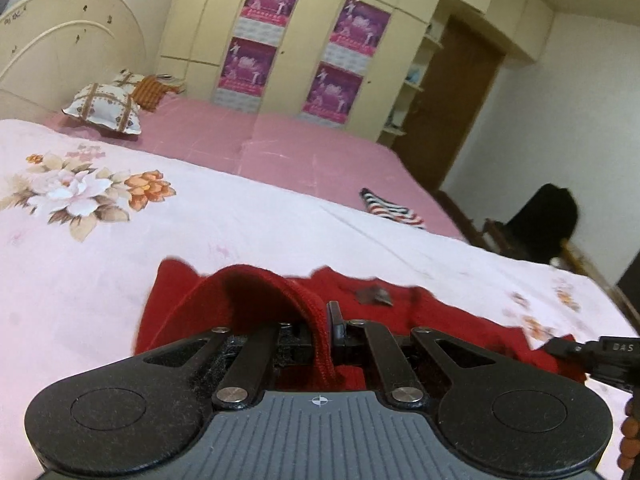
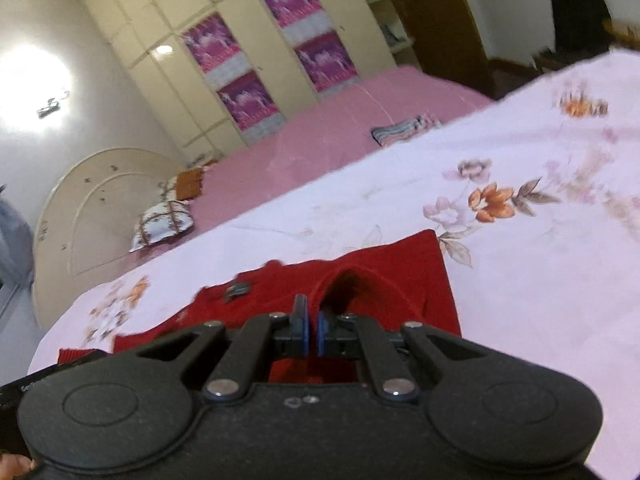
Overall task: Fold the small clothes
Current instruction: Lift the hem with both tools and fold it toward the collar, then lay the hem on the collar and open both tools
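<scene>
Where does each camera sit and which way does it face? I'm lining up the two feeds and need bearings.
Left wrist: rides the left gripper, looking across the red garment toward the wardrobe; its linkage shows, the right gripper's tip at right.
Right wrist: rides the right gripper, tilted, facing the same garment and the headboard; its linkage shows.
Shared: red garment, floral sheet, striped cloth, pillow, wardrobe.

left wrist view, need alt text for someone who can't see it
The left gripper pinches a raised edge of a red knit garment lying on a floral bedspread. A striped folded cloth lies farther back on the bed.
</scene>
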`<state>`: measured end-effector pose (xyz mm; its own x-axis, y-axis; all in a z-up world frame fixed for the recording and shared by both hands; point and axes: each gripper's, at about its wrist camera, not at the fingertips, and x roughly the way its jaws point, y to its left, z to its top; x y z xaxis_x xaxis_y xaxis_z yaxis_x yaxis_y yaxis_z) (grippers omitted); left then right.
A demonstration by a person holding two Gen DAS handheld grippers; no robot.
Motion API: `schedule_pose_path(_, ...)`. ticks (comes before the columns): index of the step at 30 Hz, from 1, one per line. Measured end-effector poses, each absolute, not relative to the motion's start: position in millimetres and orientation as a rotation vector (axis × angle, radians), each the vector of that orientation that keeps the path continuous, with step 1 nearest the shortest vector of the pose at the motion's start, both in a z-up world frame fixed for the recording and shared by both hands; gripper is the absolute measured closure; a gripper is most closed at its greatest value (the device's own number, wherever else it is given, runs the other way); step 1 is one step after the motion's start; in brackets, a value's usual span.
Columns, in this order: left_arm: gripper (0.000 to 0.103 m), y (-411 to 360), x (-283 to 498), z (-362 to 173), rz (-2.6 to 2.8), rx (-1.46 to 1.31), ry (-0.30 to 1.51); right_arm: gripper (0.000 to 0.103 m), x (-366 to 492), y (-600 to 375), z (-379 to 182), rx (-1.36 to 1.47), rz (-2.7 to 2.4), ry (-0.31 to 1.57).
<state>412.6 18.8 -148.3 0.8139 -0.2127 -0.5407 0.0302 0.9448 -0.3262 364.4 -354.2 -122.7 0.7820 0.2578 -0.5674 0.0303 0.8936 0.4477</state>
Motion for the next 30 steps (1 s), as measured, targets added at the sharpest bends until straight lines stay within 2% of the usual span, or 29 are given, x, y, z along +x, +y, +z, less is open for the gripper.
schedule_pose_path(9, 0.098, 19.5, 466.8, -175.5, -0.059, -0.34, 0.726, 0.097, 418.9, -365.4, -151.8, 0.528, 0.047, 0.694)
schedule_pose_path(10, 0.098, 21.2, 468.1, -174.3, -0.059, -0.364, 0.739, 0.087, 423.1, -365.3, -155.5, 0.536, 0.048, 0.716)
schedule_pose_path(12, 0.088, 26.5, 468.0, -168.1, -0.065, -0.419, 0.744, 0.083, 423.4, -366.5, -154.7, 0.539, 0.041, 0.718)
schedule_pose_path(13, 0.06, 29.0, 467.2, -163.2, -0.068, -0.439, 0.736, 0.079, 421.7, -366.5, -151.4, 0.525, 0.031, 0.703)
schedule_pose_path(14, 0.022, 31.4, 465.1, -159.5, -0.056, -0.441, 0.716, 0.071, 418.4, -366.8, -146.7, 0.506, 0.013, 0.682)
schedule_pose_path(15, 0.009, 32.3, 460.2, -153.3, -0.027, -0.426, 0.671, 0.065, 415.8, -367.5, -143.3, 0.494, -0.001, 0.666)
schedule_pose_path(16, 0.004, 32.6, 454.5, -148.1, -0.008, -0.409, 0.628, 0.06, 413.5, -368.1, -140.3, 0.478, -0.012, 0.653)
schedule_pose_path(19, 0.004, 33.2, 446.6, -141.6, -0.034, -0.379, 0.617, 0.057, 401.9, -369.4, -132.5, 0.43, -0.045, 0.615)
schedule_pose_path(22, 0.005, 22.7, 434.1, -146.4, -0.072, -0.301, 0.632, 0.062, 392.8, -360.8, -125.9, 0.345, -0.01, 0.586)
schedule_pose_path(28, 0.005, -1.2, 416.9, -177.5, -0.07, -0.181, 0.702, 0.064, 388.3, -307.0, -144.4, 0.032, 0.086, 0.657)
schedule_pose_path(30, 0.014, 4.4, 415.9, -191.6, -0.026, -0.154, 0.743, 0.064, 393.8, -301.0, -160.6, -0.082, 0.034, 0.699)
